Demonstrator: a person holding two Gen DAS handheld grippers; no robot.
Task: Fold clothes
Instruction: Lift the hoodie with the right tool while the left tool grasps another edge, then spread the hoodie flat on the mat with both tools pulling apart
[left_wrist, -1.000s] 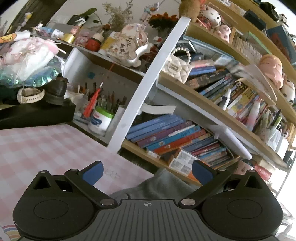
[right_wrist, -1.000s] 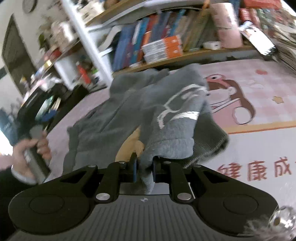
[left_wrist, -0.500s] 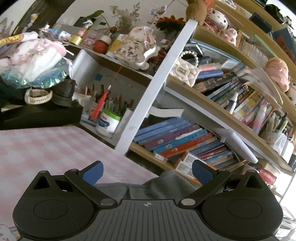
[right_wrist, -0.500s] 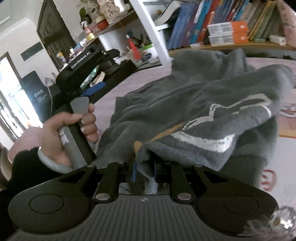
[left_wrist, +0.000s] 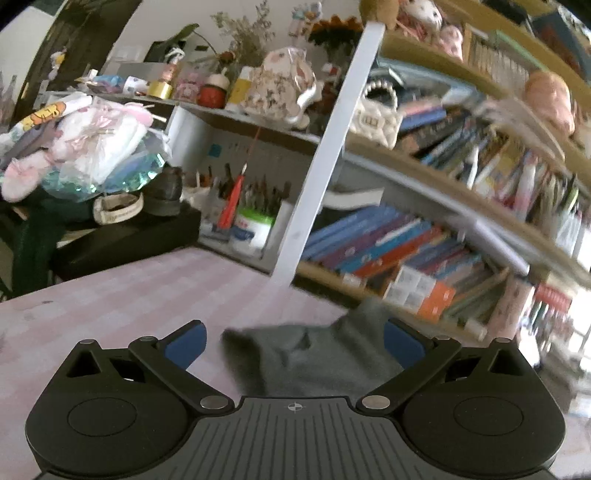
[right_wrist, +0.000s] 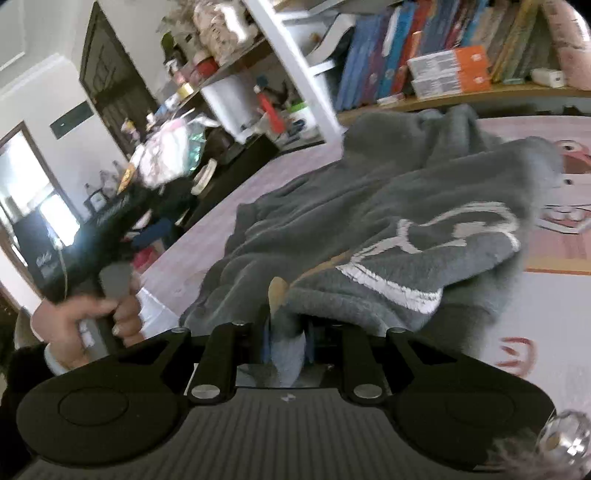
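Observation:
A grey fleece sweater (right_wrist: 369, 221) with white stitched lettering lies bunched on the pink table mat (right_wrist: 561, 288). My right gripper (right_wrist: 286, 332) is shut on a fold of its hem, which hangs down between the fingers. In the left wrist view a corner of the same grey sweater (left_wrist: 314, 358) lies between the blue pads of my left gripper (left_wrist: 293, 341), which stands open and low over the pink checked mat (left_wrist: 147, 291). The right wrist view shows a hand (right_wrist: 85, 317) holding the left gripper's handle at the far left.
Bookshelves full of books (left_wrist: 388, 251) run along the table's far edge, with a white upright post (left_wrist: 317, 166). A pen pot (left_wrist: 251, 229), a black box (left_wrist: 122, 236) and a pile of bags (left_wrist: 85, 147) stand at the left end.
My left gripper has dropped and moved toward the sweater, so more grey cloth now shows between its pads. The right gripper keeps its hold and has swung left with the fold.

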